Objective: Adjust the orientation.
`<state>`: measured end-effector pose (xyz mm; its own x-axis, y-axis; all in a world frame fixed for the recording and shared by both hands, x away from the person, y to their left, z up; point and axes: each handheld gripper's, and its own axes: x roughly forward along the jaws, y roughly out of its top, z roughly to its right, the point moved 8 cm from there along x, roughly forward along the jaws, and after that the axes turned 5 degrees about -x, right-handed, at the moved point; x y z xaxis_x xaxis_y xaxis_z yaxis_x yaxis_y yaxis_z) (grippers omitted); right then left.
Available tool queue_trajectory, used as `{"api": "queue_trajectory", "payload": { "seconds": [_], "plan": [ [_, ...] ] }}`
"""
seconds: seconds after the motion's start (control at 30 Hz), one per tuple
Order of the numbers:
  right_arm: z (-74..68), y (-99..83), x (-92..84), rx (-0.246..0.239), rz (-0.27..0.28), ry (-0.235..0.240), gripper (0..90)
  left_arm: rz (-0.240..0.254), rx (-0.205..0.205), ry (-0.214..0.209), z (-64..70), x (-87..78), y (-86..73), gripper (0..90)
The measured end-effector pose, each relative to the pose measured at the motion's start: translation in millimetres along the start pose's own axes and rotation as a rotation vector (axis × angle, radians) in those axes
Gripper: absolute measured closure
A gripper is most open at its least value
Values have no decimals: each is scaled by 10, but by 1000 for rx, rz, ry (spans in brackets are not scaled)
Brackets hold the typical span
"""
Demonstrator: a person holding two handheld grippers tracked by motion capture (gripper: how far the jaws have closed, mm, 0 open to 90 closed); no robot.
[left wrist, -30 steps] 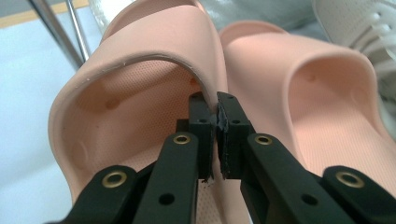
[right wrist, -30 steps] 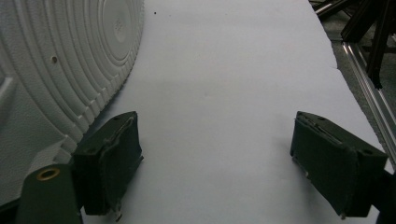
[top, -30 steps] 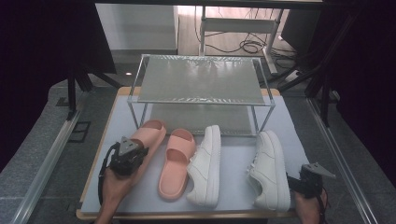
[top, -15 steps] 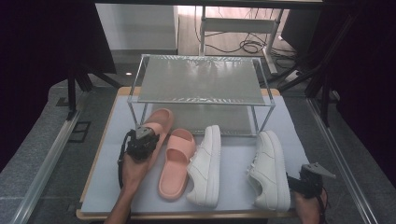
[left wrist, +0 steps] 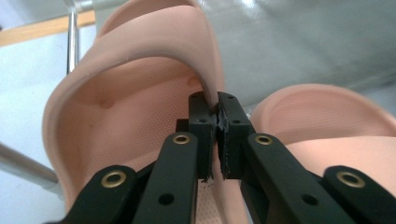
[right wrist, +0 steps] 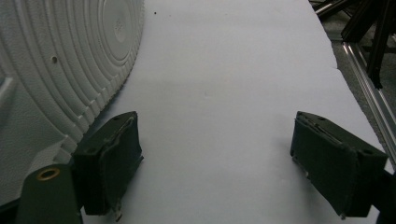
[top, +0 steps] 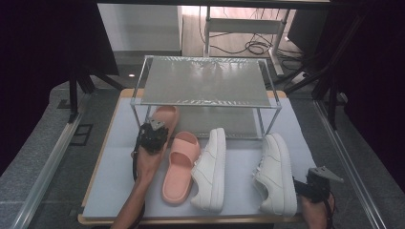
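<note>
Black claw (left wrist: 218, 135), brass-ringed screws

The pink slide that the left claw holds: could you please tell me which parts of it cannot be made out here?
- Held pink slide, high view: heel hidden by the left claw and hand.
- Same slide, left claw view: toe cut off by the top edge.
- Whether it touches the shoe rack: cannot tell.

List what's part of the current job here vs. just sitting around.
In play:
- left gripper, shut on the strap edge of the pink slide
- two-tier metal rack, which that slide lies up against

Lying about:
- second pink slide, flat on the mat
- white sneaker on its side
- second white sneaker
- right gripper, open over bare mat
</note>
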<state>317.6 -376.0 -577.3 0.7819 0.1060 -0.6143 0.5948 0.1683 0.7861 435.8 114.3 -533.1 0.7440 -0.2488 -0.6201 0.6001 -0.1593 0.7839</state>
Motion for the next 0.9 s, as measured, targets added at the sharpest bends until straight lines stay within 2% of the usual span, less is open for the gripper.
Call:
{"api": "queue_trajectory", "payload": {
  "seconds": [0.13,0.2,0.33,0.47,0.6,0.67,0.8,0.9],
  "plan": [
    [0,0,0,0,0,-1,158,-11,4,-23,28,12,24,809],
    [1,-1,-1,0,-1,0,158,0,12,-31,31,-56,51,768],
    [0,0,0,0,0,-1,158,23,2,-63,16,-243,54,676],
    [0,0,0,0,0,-1,159,14,-9,-124,-25,-417,-40,601],
    [0,0,0,0,0,0,158,31,-34,-159,-118,-610,-174,539],
    [-1,0,0,1,0,0,159,54,-48,-149,-188,-728,-246,512],
    [-2,0,-1,2,0,0,158,56,-5,-105,-283,-905,-404,531],
    [-2,0,-1,2,0,0,158,45,7,-76,-349,-996,-537,561]
  ]
}}
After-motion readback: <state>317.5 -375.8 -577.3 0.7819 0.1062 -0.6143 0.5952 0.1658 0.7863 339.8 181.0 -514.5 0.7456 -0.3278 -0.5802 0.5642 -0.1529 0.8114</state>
